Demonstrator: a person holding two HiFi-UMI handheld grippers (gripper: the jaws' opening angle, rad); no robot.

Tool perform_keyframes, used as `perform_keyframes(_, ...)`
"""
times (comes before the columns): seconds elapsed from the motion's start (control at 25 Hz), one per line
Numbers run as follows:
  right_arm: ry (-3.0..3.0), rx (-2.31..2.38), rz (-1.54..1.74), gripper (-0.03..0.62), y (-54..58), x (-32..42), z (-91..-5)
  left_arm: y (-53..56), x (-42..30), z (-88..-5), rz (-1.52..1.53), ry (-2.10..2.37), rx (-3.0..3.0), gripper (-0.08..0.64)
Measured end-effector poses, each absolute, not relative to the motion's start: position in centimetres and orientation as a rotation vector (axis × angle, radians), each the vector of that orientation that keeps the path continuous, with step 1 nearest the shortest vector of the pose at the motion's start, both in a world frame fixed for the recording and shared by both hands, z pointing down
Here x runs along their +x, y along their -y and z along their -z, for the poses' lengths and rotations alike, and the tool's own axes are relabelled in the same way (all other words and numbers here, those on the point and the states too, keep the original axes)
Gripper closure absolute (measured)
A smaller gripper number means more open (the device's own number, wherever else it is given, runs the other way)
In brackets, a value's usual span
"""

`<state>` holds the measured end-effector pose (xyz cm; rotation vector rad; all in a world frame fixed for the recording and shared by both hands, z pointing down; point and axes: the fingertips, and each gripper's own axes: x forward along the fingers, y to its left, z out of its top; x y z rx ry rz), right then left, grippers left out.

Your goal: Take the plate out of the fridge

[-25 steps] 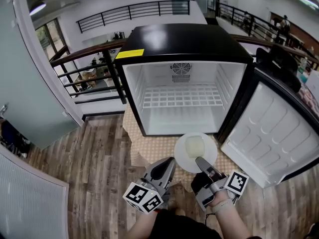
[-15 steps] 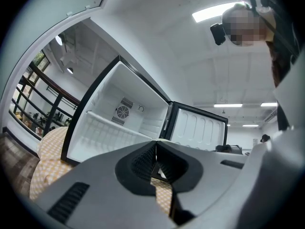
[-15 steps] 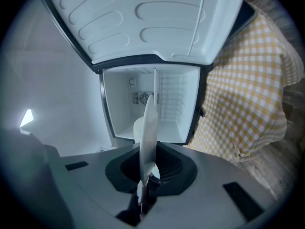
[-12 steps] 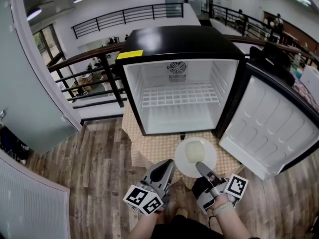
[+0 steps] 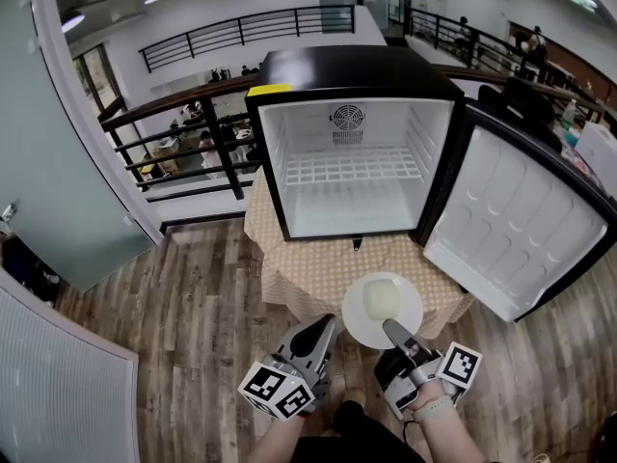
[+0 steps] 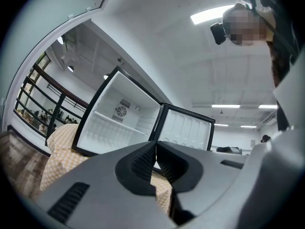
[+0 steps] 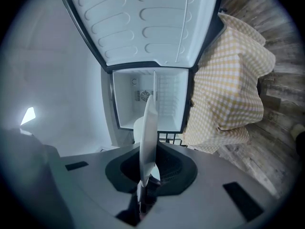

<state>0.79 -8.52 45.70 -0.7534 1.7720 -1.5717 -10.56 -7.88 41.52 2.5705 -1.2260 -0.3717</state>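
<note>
Nearest the person, the left gripper (image 5: 326, 326) hangs over the wooden floor (image 5: 193, 307). In its own view the 2 jaws meet with nothing between them, so it carries nothing. Just to its right, the right gripper (image 5: 391, 330) is clamped on the near rim of the white plate (image 5: 405, 297). The right gripper view shows that rim edge-on, pinched between the 2 pads.

The plate sits level in the head view and bears 1 pale, rounded lump of food (image 5: 378, 300). It lies over the near edge of the table (image 5: 299, 273) with the checked cloth. I cannot tell whether it rests on the cloth or is held just above it.

Beyond the table's bare middle stands the fridge (image 5: 357, 70). Its cavity is empty, with a wire shelf (image 5: 352, 174) and a fan grille on the back wall. Its door (image 5: 521, 230) swings wide to the right.

By my reading the removal itself is done: the plate is well apart from the cavity and nothing is left inside. What remains is the finish, either setting the plate down or carrying it clear.

That calls for a level hold. The grip is on 1 point of the rim, so any tilt could slide the food. The free left gripper could steady the far rim or see to the door.
</note>
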Motion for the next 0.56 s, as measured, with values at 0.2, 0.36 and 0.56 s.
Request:
perform_keyframes(0.2,-1.771,-0.746,1.577,0.543,5.6,0.2,-45.9,5.1,-11.3,-41.3,0.363,1.236,2.573,0.551)
perform_keyframes(0.36,-1.77,-0.74,1.572,0.543,3.6,0.0,-45.8,3.1,-11.3,-41.1,0.364,1.224,2.585,0.551)
perform_keyframes(0.56,-1.763,-0.744,1.561,0.543,1.7,0.0,-45.8,1.0,-11.7,-41.4,0.363,1.223,2.587,0.549)
